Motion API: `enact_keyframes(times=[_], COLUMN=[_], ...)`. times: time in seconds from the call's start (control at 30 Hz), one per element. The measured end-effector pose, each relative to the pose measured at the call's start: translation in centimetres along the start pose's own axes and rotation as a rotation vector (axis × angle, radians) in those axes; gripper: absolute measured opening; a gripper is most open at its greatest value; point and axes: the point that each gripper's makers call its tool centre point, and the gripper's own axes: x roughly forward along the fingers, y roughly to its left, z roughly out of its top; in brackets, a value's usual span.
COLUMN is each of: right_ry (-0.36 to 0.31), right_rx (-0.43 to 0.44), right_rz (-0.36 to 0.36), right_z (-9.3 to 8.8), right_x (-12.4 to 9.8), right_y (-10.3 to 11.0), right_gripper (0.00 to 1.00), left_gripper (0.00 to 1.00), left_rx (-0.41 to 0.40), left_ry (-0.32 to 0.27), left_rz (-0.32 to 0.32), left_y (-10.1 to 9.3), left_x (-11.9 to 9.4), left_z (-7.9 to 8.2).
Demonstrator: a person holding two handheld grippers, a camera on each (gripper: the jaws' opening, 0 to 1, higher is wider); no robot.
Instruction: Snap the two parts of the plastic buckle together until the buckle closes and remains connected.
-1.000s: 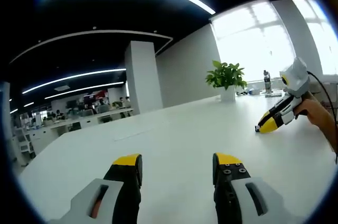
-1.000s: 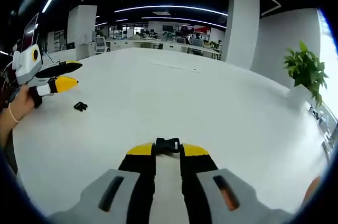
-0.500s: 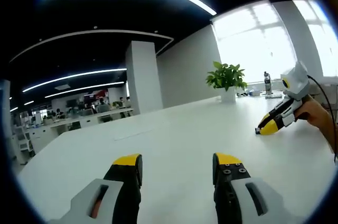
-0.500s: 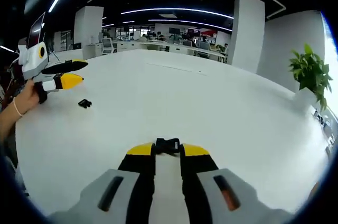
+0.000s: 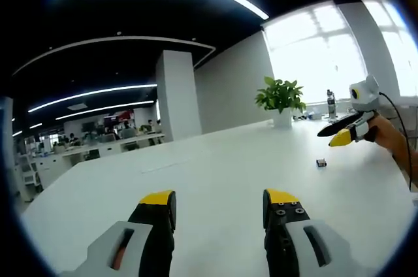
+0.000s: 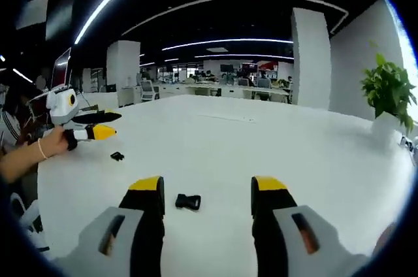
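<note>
One black buckle part (image 6: pixel 188 202) lies on the white table (image 6: pixel 261 140), between the jaws of my right gripper (image 6: pixel 208 189) and untouched by them. That gripper is open and raised off the table. The left gripper view shows the same part (image 5: pixel 321 162) small on the table, with the right gripper (image 5: pixel 326 137) open in the air above it in a person's hand. A second, smaller black buckle part (image 6: pixel 117 156) rests near the left gripper (image 6: pixel 116 125), which hovers open beside it. My left gripper (image 5: pixel 219 200) has nothing between its jaws.
A potted plant (image 5: pixel 279 94) stands at the far edge of the table, by a bright window. A white pillar (image 5: pixel 177 94) and rows of office desks lie beyond the table. A person's forearm (image 6: pixel 26 159) reaches in along the table's left edge.
My right gripper has opened, let go of the buckle part and risen off the table; the part now lies free. The left gripper stays as it was.
</note>
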Motion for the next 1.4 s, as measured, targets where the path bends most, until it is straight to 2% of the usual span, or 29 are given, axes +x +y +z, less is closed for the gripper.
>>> enact_keyframes(times=[0.07,0.1,0.13,0.23,0.3,0.33,0.37,0.43,0.53,0.6,0.83,1.07,1.13,1.4], right_ry=[0.002,-0.022,-0.028,-0.048,-0.017,-0.024,-0.032,-0.005,-0.078,-0.091,-0.022,-0.003,-0.015,0.041], right_rx=[-0.039,-0.116,-0.126,-0.181,-0.197,-0.216,-0.216,-0.185,-0.087,-0.036,-0.06,-0.043,-0.062,-0.12], right_rz=[0.03,0.08,0.094,0.213,0.302,0.335,0.379,0.43,0.496,0.54,0.595,0.648,0.677,0.726], right_z=[-0.1,0.2,0.3,0.5,0.1,0.1,-0.1,-0.8,0.1,0.3,-1.6,-2.3,-2.3,-3.6], right_x=[0.3,0.7,0.8,1.0,1.4,1.5,1.8,1.9,1.6,1.5,2.4,2.8,2.6,3.0], right_y=[0.2,0.8,1.0,2.8,3.5,3.7,3.8,3.6,3.3,3.2,3.3,2.9,3.4,3.4], right_gripper=[0.54,0.54,0.54,0.54,0.53,0.52,0.52,0.51,0.52,0.54,0.58,0.59,0.58,0.55], left_gripper=[0.54,0.54,0.54,0.54,0.54,0.54,0.54,0.54,0.54,0.54,0.54,0.54,0.54,0.54], left_rx=[0.002,0.002,0.002,0.002,0.004,0.004,0.003,0.002,-0.001,0.001,0.003,0.0,0.0,0.003], left_ry=[0.002,0.002,0.003,0.004,0.006,0.007,0.006,0.006,0.003,0.005,0.008,0.007,0.007,0.009], left_rz=[0.001,0.001,0.001,0.001,0.002,0.002,0.002,0.002,0.002,0.001,0.001,0.001,0.001,0.002], left_y=[0.0,0.0,0.1,0.0,0.0,0.0,0.1,0.1,0.2,0.2,0.1,0.0,0.0,-0.1], left_x=[0.0,0.0,0.0,0.0,0.0,0.0,0.0,0.1,0.1,0.2,0.2,0.2,0.2,0.1], left_z=[0.0,0.0,-0.1,-0.1,-0.2,-0.2,-0.2,-0.2,-0.1,-0.1,-0.2,-0.2,-0.2,-0.2])
